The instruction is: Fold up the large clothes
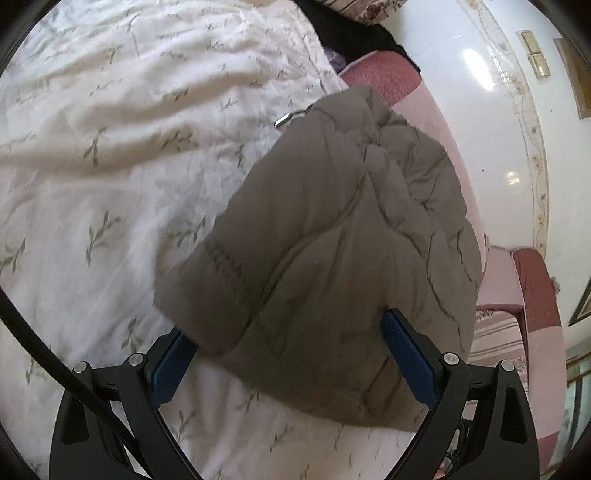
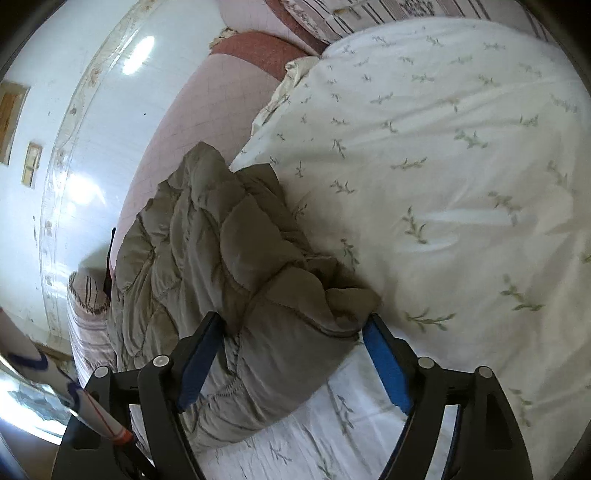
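Observation:
A grey-brown quilted jacket (image 1: 325, 221) lies bundled on the white leaf-print duvet (image 1: 110, 184), near the bed's edge. In the left wrist view my left gripper (image 1: 290, 325) stands wide around its near end. Fabric covers the left fingertip and bulges past the right blue pad (image 1: 406, 354), and I see no squeeze creases. In the right wrist view the jacket (image 2: 207, 258) sits between the fingers of my right gripper (image 2: 293, 316), which is open. Its left pad (image 2: 199, 354) rests against the fabric, while the right pad (image 2: 384, 362) stands just off it over the duvet (image 2: 443, 184).
A metal zipper pull (image 1: 288, 119) pokes out at the jacket's far end. Beyond the bed edge a pink sheet (image 1: 439, 110) drops to the glossy white floor (image 1: 480, 74). A dark garment (image 1: 351, 33) lies at the far end. A striped pillow (image 2: 351, 14) lies far off.

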The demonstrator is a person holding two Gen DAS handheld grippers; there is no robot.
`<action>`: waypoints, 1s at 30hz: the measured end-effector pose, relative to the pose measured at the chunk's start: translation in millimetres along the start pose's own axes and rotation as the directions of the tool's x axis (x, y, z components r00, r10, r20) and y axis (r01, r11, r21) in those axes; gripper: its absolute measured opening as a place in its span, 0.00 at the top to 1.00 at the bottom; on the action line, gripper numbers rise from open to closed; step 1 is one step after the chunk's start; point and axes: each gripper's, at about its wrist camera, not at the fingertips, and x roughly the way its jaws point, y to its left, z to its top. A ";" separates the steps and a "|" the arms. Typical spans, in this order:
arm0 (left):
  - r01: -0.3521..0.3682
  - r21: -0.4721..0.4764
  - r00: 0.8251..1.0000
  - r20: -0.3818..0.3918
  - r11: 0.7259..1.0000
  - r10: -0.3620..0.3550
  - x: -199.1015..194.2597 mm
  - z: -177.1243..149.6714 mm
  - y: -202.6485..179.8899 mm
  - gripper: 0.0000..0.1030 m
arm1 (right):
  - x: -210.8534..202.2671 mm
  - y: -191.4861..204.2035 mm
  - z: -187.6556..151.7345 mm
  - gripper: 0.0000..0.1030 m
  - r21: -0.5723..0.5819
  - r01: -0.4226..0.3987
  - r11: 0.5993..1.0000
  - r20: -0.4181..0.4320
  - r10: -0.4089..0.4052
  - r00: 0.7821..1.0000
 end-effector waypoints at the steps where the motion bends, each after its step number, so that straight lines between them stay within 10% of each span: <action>1: -0.005 0.003 1.000 0.008 1.000 0.005 1.5 1.0 -1.4 0.07 | 3.2 -0.4 -0.3 0.21 0.009 0.000 1.000 0.000 0.000 1.000; 5: -0.066 0.089 0.997 0.053 0.994 0.061 1.3 2.4 -15.0 0.32 | 4.2 13.9 -0.4 0.57 -0.043 0.033 0.999 0.025 -0.032 0.999; 10: -0.153 0.215 0.980 0.158 0.965 0.120 -17.5 -6.1 -43.1 0.58 | -20.0 60.6 -12.2 0.68 -0.263 0.145 0.954 0.145 -0.109 0.983; 18: -0.245 0.327 0.940 0.310 0.913 0.141 -63.2 -26.7 -72.8 0.62 | -65.8 103.0 -32.8 0.70 -0.449 0.207 0.869 0.278 -0.085 0.957; 30: -0.237 0.325 0.939 0.319 0.916 0.130 -134.0 -88.1 -78.2 0.62 | -162.3 81.2 -73.9 0.71 -0.454 0.154 0.877 0.261 -0.034 0.965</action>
